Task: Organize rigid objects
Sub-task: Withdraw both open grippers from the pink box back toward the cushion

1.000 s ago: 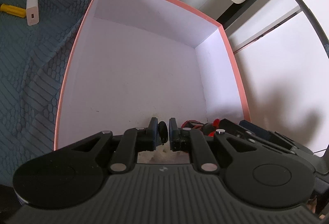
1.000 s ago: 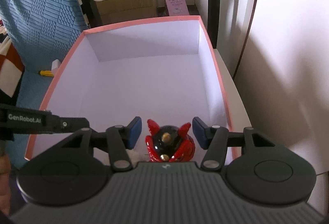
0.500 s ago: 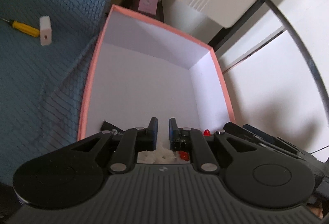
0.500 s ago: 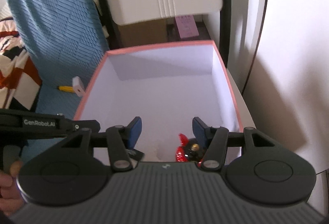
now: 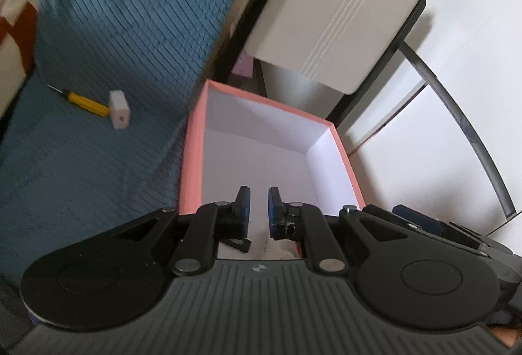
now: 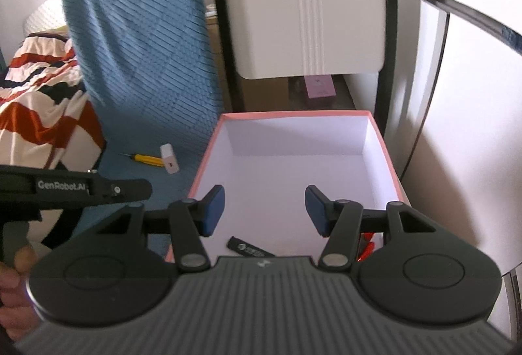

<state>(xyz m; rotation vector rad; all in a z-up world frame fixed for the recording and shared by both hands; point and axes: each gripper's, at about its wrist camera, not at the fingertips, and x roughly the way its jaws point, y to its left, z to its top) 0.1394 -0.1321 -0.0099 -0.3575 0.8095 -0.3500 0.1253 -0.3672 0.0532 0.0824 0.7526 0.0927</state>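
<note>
Here, right hand-held gripper (image 6: 264,208) wide, empty, above box (image 6: 208,149)

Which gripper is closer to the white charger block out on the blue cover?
Left. The left gripper sits nearer the white charger; the right gripper, over the pink box, is farther from it.

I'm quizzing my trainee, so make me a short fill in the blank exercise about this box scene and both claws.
1. The rim of the box is coloured ____.
2. The yellow screwdriver lies on the ____ cover, outside the box.
3. The right claw is ____, holding nothing.
4. The flat black item lies ____ the box.

Missing words: pink; blue; open; inside
</note>
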